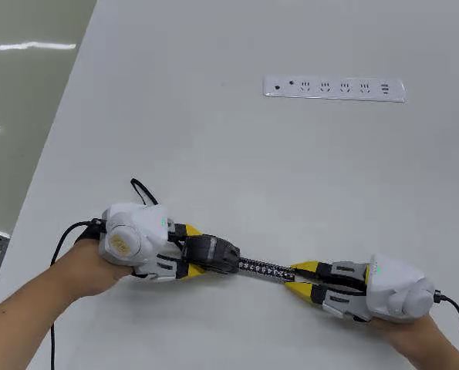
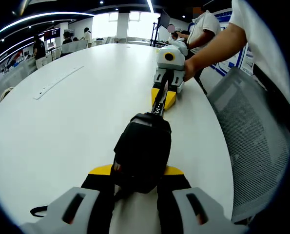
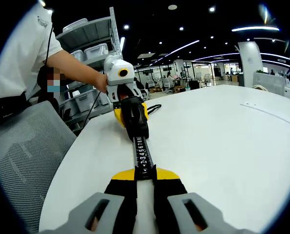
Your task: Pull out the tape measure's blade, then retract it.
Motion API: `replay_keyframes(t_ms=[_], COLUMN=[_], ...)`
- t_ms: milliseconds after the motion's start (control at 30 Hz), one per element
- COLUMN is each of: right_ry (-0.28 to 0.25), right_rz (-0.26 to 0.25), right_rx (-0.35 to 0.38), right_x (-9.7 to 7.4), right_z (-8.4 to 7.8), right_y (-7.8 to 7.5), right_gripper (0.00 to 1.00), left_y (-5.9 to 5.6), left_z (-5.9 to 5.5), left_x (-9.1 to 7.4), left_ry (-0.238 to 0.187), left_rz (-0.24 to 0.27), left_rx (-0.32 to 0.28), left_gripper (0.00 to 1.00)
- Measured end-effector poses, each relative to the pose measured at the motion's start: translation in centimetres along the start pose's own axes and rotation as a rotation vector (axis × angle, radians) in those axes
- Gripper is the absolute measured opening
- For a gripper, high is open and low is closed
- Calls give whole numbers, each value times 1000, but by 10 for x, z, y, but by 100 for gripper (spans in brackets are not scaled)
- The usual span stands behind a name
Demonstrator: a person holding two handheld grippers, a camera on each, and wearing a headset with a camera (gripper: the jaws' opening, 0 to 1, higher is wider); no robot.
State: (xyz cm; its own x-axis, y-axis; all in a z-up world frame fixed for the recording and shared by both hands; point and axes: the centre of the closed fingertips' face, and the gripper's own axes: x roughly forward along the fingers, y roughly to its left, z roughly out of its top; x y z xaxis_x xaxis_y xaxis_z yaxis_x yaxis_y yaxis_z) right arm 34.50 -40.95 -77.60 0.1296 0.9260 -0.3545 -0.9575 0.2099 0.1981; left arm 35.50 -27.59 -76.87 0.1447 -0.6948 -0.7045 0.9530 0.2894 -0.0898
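Tape measure case point(image 1: 211, 254), black, lies on the white table point(image 1: 214, 131), clenched across its flanks by the jaws of the left gripper point(image 1: 194, 250). Blade point(image 1: 264, 269) runs out of the case to the right, low over the table. A short length is exposed, numerals legible. Its end away from the case is pinched flat by the right gripper point(image 1: 300, 278), jaws closed on it. Power strip point(image 1: 333, 88) lies well beyond the case, apart from it.

Judgement: case rigid and compact, tolerates a firm squeeze. Blade thin, springy and smooth, likely to slip or buckle if twisted. Hold near the end hook and pull in line with the case mouth. Spring return probably brisk, so ease it back.
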Motion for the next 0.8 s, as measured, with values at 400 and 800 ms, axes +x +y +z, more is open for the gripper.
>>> replay_keyframes(t_ms=[400, 800], right_ry=[-3, -6], right_rz=[-9, -18], right_rx=[6, 17], right_x=[-7, -14], right_z=[-4, -5], right_y=[-1, -1], right_gripper=[9, 9], left_y=[0, 0], left_z=[0, 0], left_x=[0, 0], left_ry=[0, 2], left_rz=[1, 1], left_rx=[-1, 0], left_gripper=[29, 29])
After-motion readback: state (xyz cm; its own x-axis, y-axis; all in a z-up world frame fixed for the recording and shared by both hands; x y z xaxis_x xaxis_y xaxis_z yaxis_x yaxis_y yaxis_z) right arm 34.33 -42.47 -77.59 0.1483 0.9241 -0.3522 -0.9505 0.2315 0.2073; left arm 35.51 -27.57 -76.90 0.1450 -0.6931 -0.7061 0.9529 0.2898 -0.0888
